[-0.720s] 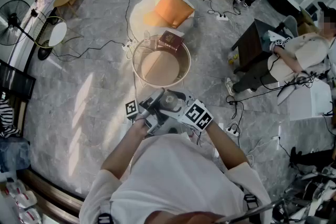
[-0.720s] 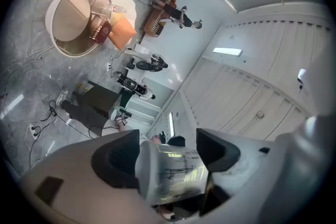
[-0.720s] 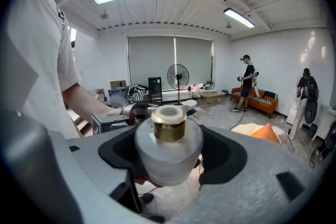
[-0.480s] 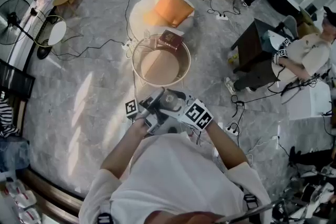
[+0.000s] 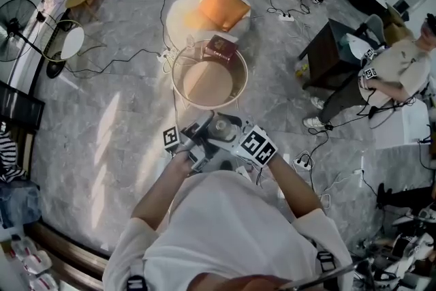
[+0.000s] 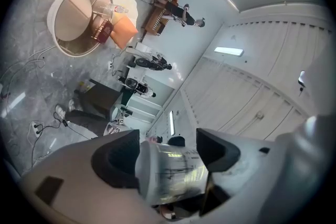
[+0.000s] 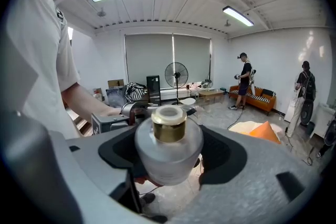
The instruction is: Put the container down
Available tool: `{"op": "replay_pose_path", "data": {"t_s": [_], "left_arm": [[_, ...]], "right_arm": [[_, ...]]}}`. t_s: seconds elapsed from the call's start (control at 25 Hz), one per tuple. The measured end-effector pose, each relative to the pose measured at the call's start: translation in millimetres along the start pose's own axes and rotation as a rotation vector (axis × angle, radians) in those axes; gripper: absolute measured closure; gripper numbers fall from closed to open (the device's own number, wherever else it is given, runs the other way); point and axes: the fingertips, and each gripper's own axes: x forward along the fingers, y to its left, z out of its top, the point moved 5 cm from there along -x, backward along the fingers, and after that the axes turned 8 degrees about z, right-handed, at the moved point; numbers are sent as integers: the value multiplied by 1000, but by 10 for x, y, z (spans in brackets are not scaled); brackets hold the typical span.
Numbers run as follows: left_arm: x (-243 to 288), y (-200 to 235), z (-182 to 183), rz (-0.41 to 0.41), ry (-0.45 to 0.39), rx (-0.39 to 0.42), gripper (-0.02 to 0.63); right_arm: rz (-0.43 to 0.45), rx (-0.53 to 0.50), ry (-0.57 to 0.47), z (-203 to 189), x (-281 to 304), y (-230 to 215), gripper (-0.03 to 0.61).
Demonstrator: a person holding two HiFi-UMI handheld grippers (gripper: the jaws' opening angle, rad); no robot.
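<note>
The container [image 5: 219, 127] is a frosted glass bottle with a gold collar [image 7: 169, 124], held in the air in front of the person's chest. My left gripper [image 5: 204, 138] grips it from the left and my right gripper [image 5: 230, 138] from the right. In the left gripper view the bottle's printed body [image 6: 170, 173] fills the gap between the dark pads [image 6: 118, 160]. The right gripper view shows its round body [image 7: 168, 157] wedged between both pads [image 7: 223, 152], neck up. Both grippers stand wide and are shut on it.
A round pale tub [image 5: 176, 84] stands on the marble floor just ahead, with a dark red book [image 5: 221, 48] leaning at its far rim. An orange cushion [image 5: 223, 5] lies beyond it. Cables and a power strip [image 5: 301, 163] run nearby; a person [image 5: 381, 75] sits at right.
The bottle and both grippers stay where they were. The head view has shifted slightly, and the person at the right has changed posture.
</note>
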Motion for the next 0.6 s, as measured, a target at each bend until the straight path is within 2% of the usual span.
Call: {"op": "replay_pose_path", "data": {"t_s": [0.6], "left_arm": [[-451,-67,157,29,68,-11,302]], "right_arm": [[-69,46,-10,106,415,286,243]]}}
